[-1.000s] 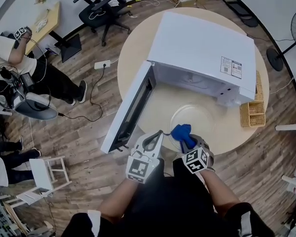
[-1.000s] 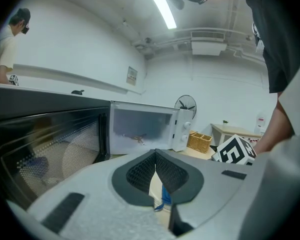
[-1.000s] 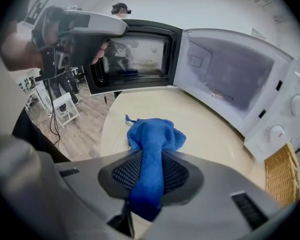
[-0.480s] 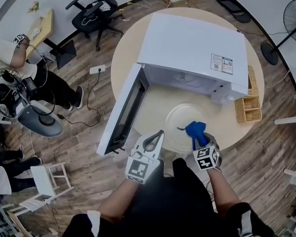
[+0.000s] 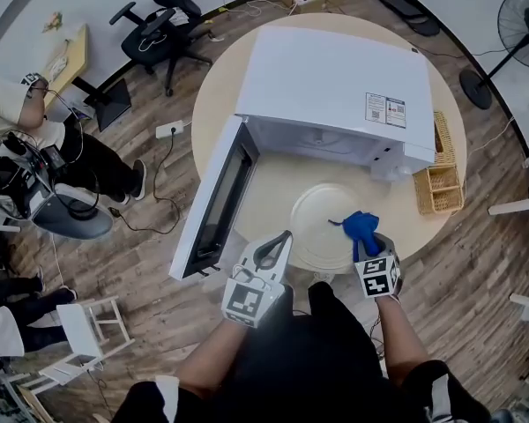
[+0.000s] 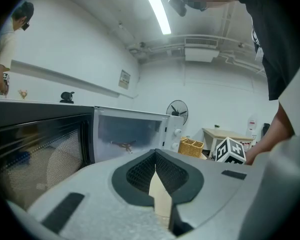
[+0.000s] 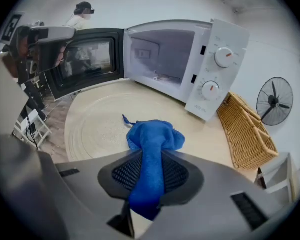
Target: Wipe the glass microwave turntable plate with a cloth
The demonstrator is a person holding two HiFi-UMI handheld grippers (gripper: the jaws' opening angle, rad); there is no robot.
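The clear glass turntable plate (image 5: 322, 218) (image 7: 97, 121) lies flat on the round table (image 5: 273, 183), in front of the white microwave (image 5: 335, 86) whose door hangs open. My right gripper (image 5: 368, 241) (image 7: 152, 156) is shut on a blue cloth (image 5: 361, 227) (image 7: 152, 139), which rests bunched on the plate's right part. My left gripper (image 5: 269, 252) (image 6: 157, 176) is shut and holds nothing; it hovers at the table's near edge, left of the plate, and points toward the open oven cavity (image 6: 125, 136).
The open microwave door (image 5: 216, 205) juts out past the table's left edge. A wicker basket (image 5: 441, 188) (image 7: 245, 129) stands right of the microwave. A person (image 5: 26, 139) with gear sits far left; an office chair (image 5: 159, 25) and a fan (image 5: 516, 25) stand on the floor.
My right gripper has dragged the blue cloth to the right across the plate. The left gripper has stayed about where it was.
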